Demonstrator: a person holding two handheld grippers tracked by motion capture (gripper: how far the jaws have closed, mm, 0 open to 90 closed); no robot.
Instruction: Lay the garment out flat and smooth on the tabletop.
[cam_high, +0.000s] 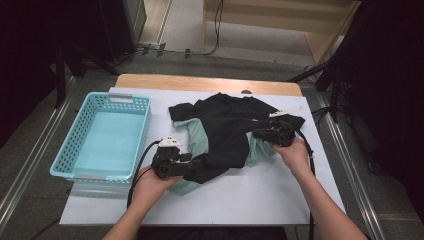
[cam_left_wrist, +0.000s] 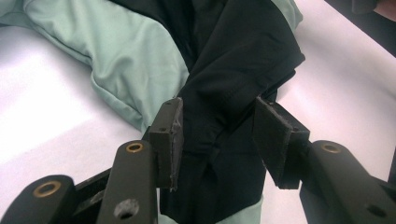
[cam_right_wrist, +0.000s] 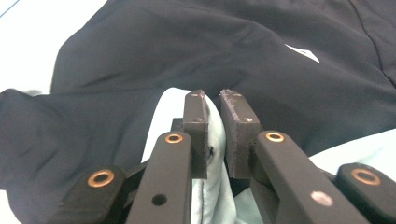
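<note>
1. Two soft garments lie in one crumpled heap on the white table cover (cam_high: 240, 195): a black, smooth fabric garment (cam_high: 227, 127) on top and a pale mint-green fabric garment (cam_high: 197, 137) under it, near the middle of the table.
2. We see the mint-green cloth coming out from below the black one on its left side and at its right edge. Both cloths have loose folds and a matte surface.
3. We count two grippers of dark hard material, one in each hand. The left gripper (cam_left_wrist: 219, 140) has its flat rough pads apart, and a bunched fold of the black garment sits between them; the left pad touches the cloth, the right pad stands off it.
4. The right gripper (cam_right_wrist: 213, 135) has its pads nearly together, pinching a thin fold of the mint-green cloth at the edge of the black garment.
5. One light blue plastic basket (cam_high: 80, 135) with perforated walls and a rectangular shape stands left of the heap, apart from it.
6. One light wooden table edge (cam_high: 150, 82) shows behind the white cover.
</note>
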